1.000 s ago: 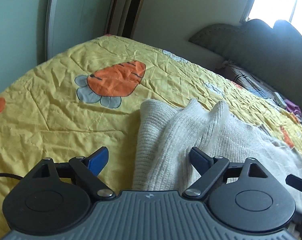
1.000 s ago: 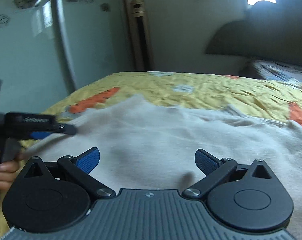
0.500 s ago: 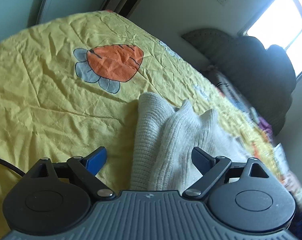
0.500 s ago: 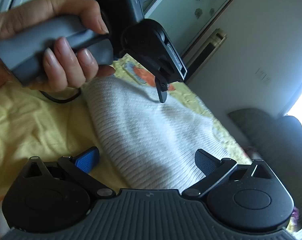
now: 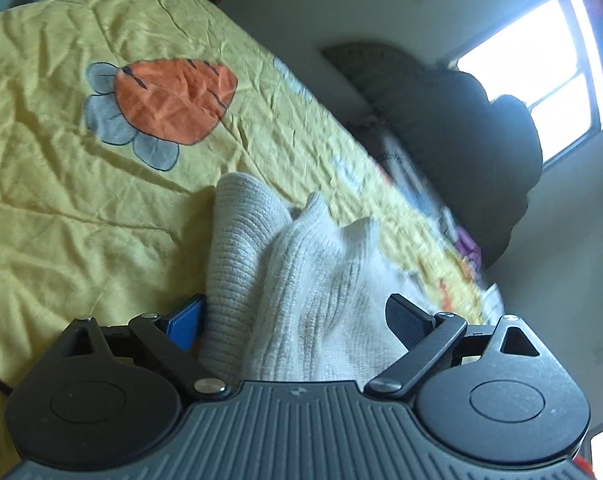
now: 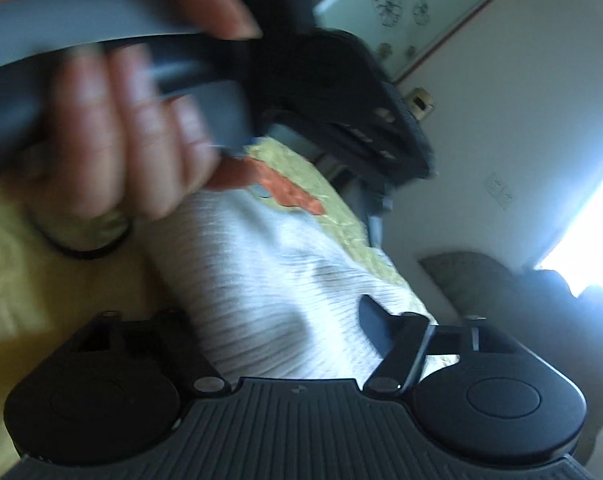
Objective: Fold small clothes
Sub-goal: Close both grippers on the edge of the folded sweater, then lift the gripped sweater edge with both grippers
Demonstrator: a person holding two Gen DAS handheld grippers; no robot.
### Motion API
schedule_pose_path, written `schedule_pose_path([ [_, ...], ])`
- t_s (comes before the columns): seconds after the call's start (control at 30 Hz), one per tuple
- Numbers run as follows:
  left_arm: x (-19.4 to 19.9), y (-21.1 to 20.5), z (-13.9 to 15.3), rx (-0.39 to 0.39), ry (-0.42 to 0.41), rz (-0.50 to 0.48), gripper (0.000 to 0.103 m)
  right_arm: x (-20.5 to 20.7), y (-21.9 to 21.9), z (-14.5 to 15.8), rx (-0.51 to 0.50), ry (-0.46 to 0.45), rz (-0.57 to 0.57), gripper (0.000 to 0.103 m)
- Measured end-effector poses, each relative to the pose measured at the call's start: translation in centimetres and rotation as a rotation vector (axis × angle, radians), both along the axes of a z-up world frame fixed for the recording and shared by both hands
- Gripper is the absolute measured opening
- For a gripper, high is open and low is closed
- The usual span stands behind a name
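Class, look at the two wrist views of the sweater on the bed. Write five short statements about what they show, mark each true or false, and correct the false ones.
1. The garment is a cream ribbed knit sweater. True.
2. The sweater lies on a plain blue sheet. False: it lies on a yellow bedspread printed with an orange carrot.
3. The left gripper has its jaws spread, with knit fabric between them. True.
4. In the right wrist view, a hand grips the grey handle of the other gripper. True.
5. The sweater is already folded into a neat flat square. False: its near end is bunched into raised ridges.
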State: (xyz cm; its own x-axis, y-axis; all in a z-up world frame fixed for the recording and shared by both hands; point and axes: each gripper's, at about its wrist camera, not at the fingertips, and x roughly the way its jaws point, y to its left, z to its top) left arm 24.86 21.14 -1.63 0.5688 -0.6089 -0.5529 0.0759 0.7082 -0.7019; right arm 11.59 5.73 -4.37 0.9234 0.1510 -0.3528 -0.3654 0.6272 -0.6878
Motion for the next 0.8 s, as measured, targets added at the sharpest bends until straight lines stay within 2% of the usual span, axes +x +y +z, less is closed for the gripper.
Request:
schedule_pose_path([
  [0.07,1.5,-0.4,0.0,0.022,0.040,-0.041,0.095,-0.4,-0.1,-0.2,-0.008,0.007,0.028,0.052],
  [0.13,2.8,-0.4,0.2,0.028,0.074,-0.031,0.095,-0.8,-0.1,-0.5,-0.009,0.017,0.046,0.046],
  [0.2,3.9,-0.4,0.3,0.022,0.090,-0.016,0.095,-0.8,0.0,-0.5,-0.016,0.017,0.056,0.046],
  [0.27,4.8,-1.0,0.1,0.039,0.097,-0.031,0.095,-0.8,0.0,-0.5,-0.021,0.018,0.063,0.040],
  [0.37,4.8,-2.2,0.3,0.099,0.073,-0.053,0.093,-0.7,-0.1,-0.4,-0.026,0.021,0.068,0.038],
  [0.4,4.7,-2.5,0.5,0.124,0.071,-0.048,0.089,-0.7,0.0,-0.3,-0.027,0.023,0.070,0.038],
  [0.47,4.7,-2.8,0.7,0.177,0.079,-0.035,0.058,-0.9,0.1,-0.3,-0.032,0.023,0.074,0.035],
  [0.5,4.7,-2.7,0.6,0.174,0.091,-0.028,0.053,-1.0,0.2,-0.3,-0.035,0.021,0.076,0.034],
  [0.57,4.3,-2.1,0.8,0.132,0.099,-0.013,0.031,-0.7,0.3,-0.3,-0.047,0.015,0.084,0.028],
  [0.6,4.0,-1.9,1.1,0.112,0.099,-0.003,0.029,-1.4,0.7,-0.7,-0.049,0.007,0.089,0.027],
  [0.67,3.4,-2.1,2.1,0.129,0.085,0.015,0.025,-1.6,0.2,-0.5,-0.029,0.007,0.101,0.024],
  [0.8,1.5,-3.5,4.5,0.175,0.029,0.035,0.024,-1.5,-2.2,1.3,0.082,0.050,0.120,0.020],
])
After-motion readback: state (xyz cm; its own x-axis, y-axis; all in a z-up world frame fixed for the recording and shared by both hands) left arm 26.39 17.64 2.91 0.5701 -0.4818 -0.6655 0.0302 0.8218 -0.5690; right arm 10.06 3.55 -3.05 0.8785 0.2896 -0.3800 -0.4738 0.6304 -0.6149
